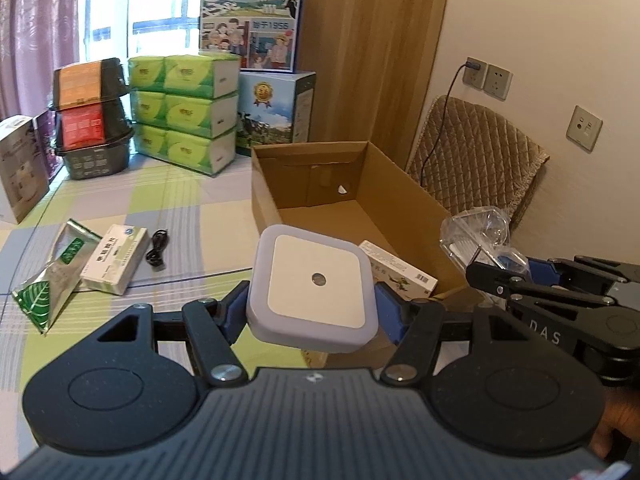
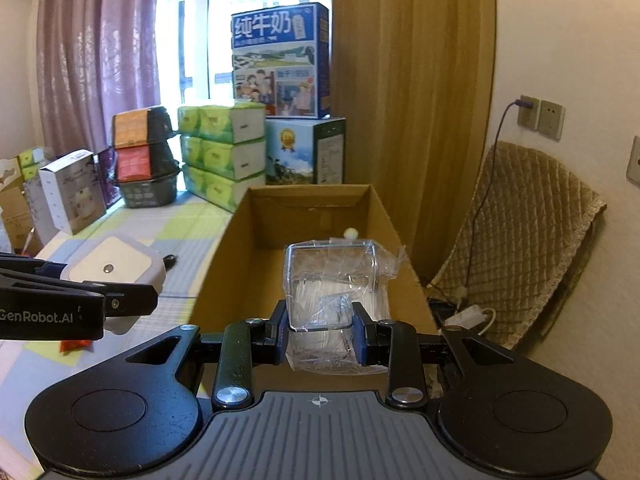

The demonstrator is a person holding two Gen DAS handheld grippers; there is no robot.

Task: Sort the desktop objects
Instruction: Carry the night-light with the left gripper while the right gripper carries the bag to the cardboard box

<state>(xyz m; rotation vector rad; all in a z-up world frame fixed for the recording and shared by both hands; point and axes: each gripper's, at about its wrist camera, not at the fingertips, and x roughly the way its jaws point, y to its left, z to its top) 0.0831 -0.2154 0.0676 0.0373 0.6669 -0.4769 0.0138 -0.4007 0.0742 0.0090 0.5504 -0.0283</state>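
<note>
My left gripper (image 1: 310, 308) is shut on a square white night light (image 1: 312, 292) with a lavender rim, held in front of the near-left corner of an open cardboard box (image 1: 384, 184). A white medicine carton (image 1: 400, 274) lies inside that box. My right gripper (image 2: 320, 328) is shut on a clear plastic case (image 2: 332, 296) of white sticks, held over the near end of the cardboard box (image 2: 224, 280). In the right wrist view the left gripper (image 2: 120, 300) with the night light (image 2: 116, 264) is at the left. A leaf-print packet (image 1: 48, 276), another white carton (image 1: 114, 260) and a black cable (image 1: 158, 248) lie on the checked cloth.
Green tissue packs (image 1: 184, 112), milk cartons (image 1: 276, 112), stacked black baskets (image 1: 92, 120) and a white box (image 1: 20, 168) line the back by the window. A quilted cushion (image 1: 476, 160) leans on the right wall under sockets (image 1: 486, 76) with a plugged cable.
</note>
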